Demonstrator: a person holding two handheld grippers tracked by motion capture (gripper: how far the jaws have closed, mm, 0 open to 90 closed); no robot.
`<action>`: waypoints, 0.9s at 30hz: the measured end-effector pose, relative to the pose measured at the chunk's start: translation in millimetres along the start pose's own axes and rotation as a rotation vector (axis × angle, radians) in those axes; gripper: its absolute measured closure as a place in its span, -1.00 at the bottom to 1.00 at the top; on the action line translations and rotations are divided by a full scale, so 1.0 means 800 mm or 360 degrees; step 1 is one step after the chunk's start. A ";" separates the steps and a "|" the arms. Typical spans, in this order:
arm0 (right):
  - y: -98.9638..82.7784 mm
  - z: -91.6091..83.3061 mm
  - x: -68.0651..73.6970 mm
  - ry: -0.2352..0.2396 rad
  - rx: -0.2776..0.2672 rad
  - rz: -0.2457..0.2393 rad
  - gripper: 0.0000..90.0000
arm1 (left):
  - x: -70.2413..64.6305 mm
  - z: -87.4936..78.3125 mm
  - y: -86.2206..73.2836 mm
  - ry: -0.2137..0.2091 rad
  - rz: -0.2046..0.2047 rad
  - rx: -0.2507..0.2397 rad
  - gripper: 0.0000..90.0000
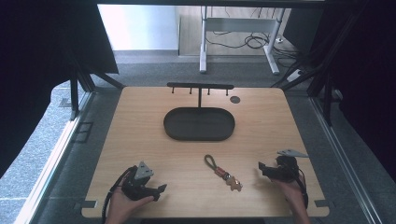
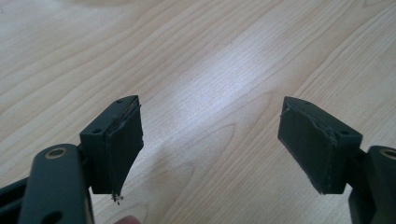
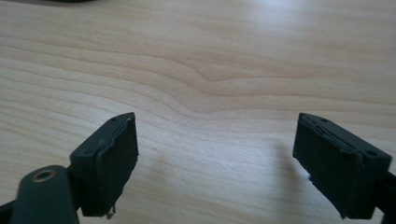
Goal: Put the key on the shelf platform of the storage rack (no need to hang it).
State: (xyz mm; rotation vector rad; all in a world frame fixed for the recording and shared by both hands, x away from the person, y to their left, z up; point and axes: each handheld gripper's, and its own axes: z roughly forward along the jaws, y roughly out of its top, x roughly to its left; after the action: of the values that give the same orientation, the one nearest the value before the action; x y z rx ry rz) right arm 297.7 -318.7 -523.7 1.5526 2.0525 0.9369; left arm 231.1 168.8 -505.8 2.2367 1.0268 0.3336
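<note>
A wooden table (image 1: 140, 135) is seen from above, with a dark oval tray (image 1: 199, 124) set near the middle and a black T-shaped hook rack (image 1: 200, 87) standing just behind it, its pegs pointing down, presumably so that something can be hung there. A keychain (image 1: 222, 172) with a braided loop, a reddish strap and a small tan charm is laid flat on the near part of the table, between the two grippers and apart from both. The left gripper (image 1: 161, 188) is rested low at the near left edge, held in a hand (image 1: 122, 205), and is aimed toward the middle; in the left gripper view its jaws are spread wide over bare wood, with nothing between them. The right gripper (image 1: 262, 168) is held at the near right, pointed leftward at the keychain, and is the nearer of the two to the charm end; in the right gripper view its jaws are likewise wide apart and empty. The keychain's central placement is judged to leave it reachable from either side. A pick-up is judged not yet begun, the hooks being the probable destination.
</note>
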 end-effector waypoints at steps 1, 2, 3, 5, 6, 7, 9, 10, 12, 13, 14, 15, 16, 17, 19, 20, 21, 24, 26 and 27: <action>0.000 0.000 0.000 0.0000 0.0000 0.0000 -0.64 | -0.001 0.002 0.000 0.0000 0.0003 0.0008 -0.50; 0.000 -0.004 -0.001 0.0017 -0.0006 -0.0014 -0.63 | -0.003 0.002 0.000 -0.0003 0.0012 0.0013 -0.50; -0.001 -0.008 0.000 0.0033 -0.0007 -0.0031 -0.61 | -0.005 0.002 0.001 -0.0006 0.0025 0.0016 -0.50; 0.000 -0.016 0.002 0.0028 -0.0017 -0.0067 -0.60 | -0.008 -0.001 0.003 -0.0010 0.0038 -0.0002 -0.50; 0.001 -0.020 0.003 0.0024 -0.0027 -0.0079 -0.59 | -0.010 -0.003 0.004 -0.0013 0.0043 -0.0011 -0.50; 0.002 -0.024 0.005 0.0030 -0.0036 -0.0095 -0.58 | -0.011 -0.003 0.004 -0.0016 0.0051 -0.0014 -0.50; 0.005 -0.033 0.008 0.0026 -0.0050 -0.0133 -0.54 | -0.013 -0.002 0.004 -0.0017 0.0060 -0.0008 -0.50; 0.006 -0.038 0.010 0.0026 -0.0052 -0.0148 -0.50 | -0.014 -0.002 0.003 -0.0021 0.0067 -0.0007 -0.50; 0.008 -0.046 0.011 0.0040 -0.0061 -0.0178 -0.44 | -0.015 -0.004 0.003 -0.0034 0.0071 -0.0016 -0.50; 0.008 -0.049 0.012 0.0052 -0.0064 -0.0183 -0.42 | -0.015 -0.005 0.003 -0.0042 0.0066 -0.0026 -0.50; 0.007 -0.051 0.012 0.0070 -0.0068 -0.0187 -0.39 | -0.015 -0.005 0.003 -0.0047 0.0061 -0.0034 -0.50; 0.007 -0.052 0.012 0.0089 -0.0065 -0.0190 -0.39 | -0.013 -0.005 0.003 -0.0059 0.0046 -0.0048 -0.50; 0.007 -0.052 0.012 0.0127 -0.0060 -0.0195 -0.35 | -0.012 -0.001 0.002 -0.0059 0.0034 -0.0042 -0.50; 0.007 -0.052 0.012 0.0127 -0.0060 -0.0195 -0.35 | -0.012 -0.001 0.002 -0.0059 0.0034 -0.0042 -0.49; 0.009 -0.049 0.012 0.0169 -0.0049 -0.0201 -0.33 | -0.012 0.006 0.000 -0.0066 0.0036 -0.0013 -0.49; 0.009 -0.047 0.012 0.0169 -0.0047 -0.0202 -0.33 | -0.012 0.007 0.000 -0.0070 0.0036 -0.0011 -0.49; 0.009 -0.047 0.012 0.0169 -0.0047 -0.0202 -0.33 | -0.012 0.007 0.000 -0.0070 0.0036 -0.0011 -0.50; 0.011 -0.044 0.010 0.0164 -0.0036 -0.0202 -0.29 | -0.011 0.007 0.000 -0.0068 0.0036 -0.0013 -0.49; 0.011 -0.045 0.011 0.0171 -0.0034 -0.0202 -0.27 | -0.010 0.006 0.000 -0.0057 0.0029 -0.0018 -0.49; 0.011 -0.046 0.011 0.0171 -0.0033 -0.0205 -0.26 | -0.009 0.004 -0.001 -0.0050 0.0026 -0.0022 -0.49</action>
State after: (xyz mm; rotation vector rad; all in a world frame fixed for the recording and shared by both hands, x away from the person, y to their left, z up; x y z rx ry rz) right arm 276.7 -318.6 -491.0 1.3681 2.1803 1.0091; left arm 227.5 162.1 -508.5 2.2325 0.9874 0.3110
